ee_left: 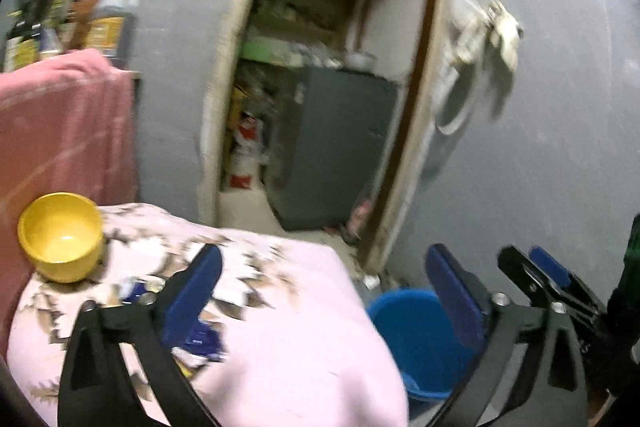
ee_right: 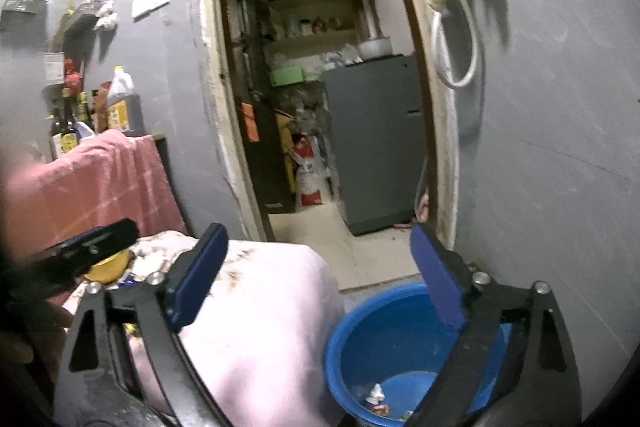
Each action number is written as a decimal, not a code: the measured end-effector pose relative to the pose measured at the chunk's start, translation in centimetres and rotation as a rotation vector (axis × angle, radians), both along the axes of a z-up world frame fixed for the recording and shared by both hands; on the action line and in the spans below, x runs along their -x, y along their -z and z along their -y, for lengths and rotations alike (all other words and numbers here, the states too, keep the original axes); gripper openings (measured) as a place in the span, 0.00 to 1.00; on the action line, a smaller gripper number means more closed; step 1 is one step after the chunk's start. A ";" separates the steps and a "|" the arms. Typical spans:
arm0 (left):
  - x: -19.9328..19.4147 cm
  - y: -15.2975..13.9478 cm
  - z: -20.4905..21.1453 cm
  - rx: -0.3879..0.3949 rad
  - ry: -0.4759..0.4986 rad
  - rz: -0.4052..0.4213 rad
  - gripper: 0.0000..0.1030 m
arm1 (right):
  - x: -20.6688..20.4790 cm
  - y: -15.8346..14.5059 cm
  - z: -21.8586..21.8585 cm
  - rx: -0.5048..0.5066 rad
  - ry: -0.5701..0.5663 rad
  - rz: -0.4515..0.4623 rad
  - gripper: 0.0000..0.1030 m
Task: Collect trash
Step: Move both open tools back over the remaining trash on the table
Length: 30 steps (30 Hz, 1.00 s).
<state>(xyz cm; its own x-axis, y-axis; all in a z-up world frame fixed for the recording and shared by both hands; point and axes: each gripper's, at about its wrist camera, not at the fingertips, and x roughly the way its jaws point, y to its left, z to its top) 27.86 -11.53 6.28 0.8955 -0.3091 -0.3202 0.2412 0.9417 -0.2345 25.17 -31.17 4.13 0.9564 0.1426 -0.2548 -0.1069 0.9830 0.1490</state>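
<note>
Both tools are released. The left gripper stands with its blue pads spread wide and nothing between them; the right gripper is the same — wide apart and empty.

Beneath the left gripper, on the pink patterned cloth that covers the table, lies the remaining trash: a blue wrapper and smaller scraps beside it, partly hidden by the left finger. Blur prevents an exact count. Judged from appearance, these are thin film or paper pieces — very light, limp and easily crushed. They should slide on the cloth rather than resist, so a pinch across a raised fold or crumpled edge is likely to hold better than a pinch on a flat face. The cloth itself is soft and may be caught up with the wrapper if the pads press deep.

The blue bucket stands on the floor just beside the table edge, below the right gripper, with scraps of trash already at its bottom.

Obstacles: a yellow bowl sits on the cloth near the wrappers and is not trash. A red cloth hangs behind it. The two grippers work close together, and each shows in the other's view, so they may collide over the bucket. The open doorway beyond is well clear.
</note>
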 end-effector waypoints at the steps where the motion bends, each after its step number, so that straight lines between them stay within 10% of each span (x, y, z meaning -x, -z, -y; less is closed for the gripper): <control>1: 0.3 -0.1 -1.1 0.009 -0.012 0.006 0.98 | 0.0 -0.1 -0.5 0.000 -0.012 0.006 1.00; 30: 6.7 2.2 -13.6 -0.081 -0.261 0.125 0.98 | 1.8 -0.1 -13.1 0.061 -0.160 0.137 1.00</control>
